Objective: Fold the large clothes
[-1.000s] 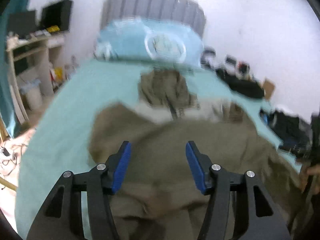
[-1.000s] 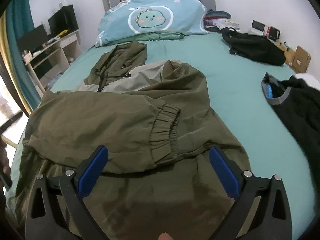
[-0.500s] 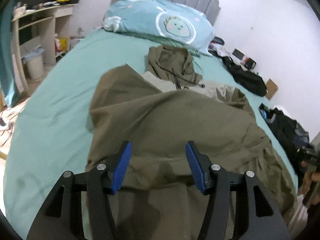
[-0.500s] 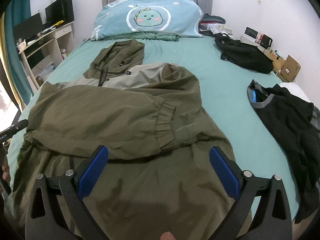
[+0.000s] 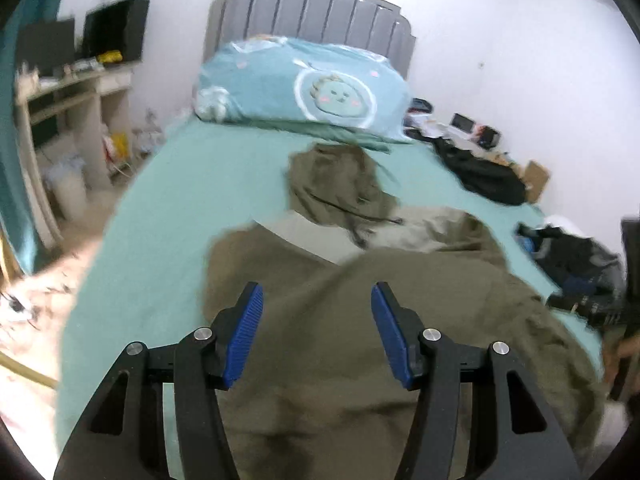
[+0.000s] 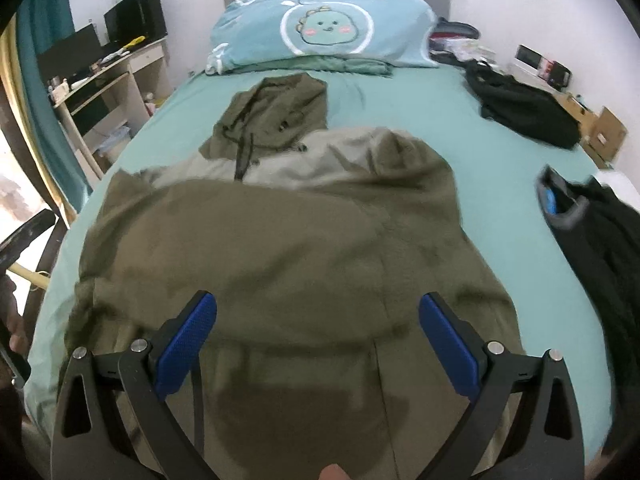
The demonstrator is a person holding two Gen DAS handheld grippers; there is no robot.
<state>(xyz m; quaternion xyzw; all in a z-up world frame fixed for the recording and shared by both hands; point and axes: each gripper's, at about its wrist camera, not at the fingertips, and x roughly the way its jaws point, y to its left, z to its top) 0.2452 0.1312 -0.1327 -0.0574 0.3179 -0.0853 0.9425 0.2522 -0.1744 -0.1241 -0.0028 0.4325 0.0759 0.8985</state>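
The jacket is olive green with a paler grey-beige band below its hood — the bed sheet is mint green. The pillow is light blue, printed with what looks like a green cartoon dinosaur. Both tongs carry blue pads on black frames.

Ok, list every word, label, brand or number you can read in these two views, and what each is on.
None readable.
Pillow: only a cartoon dinosaur face in a white ring, no lettering.
Olive jacket: no visible label or print.
Items on the desk and beside the bed: too small and blurred.

home bedroom | bed, pillow, desk
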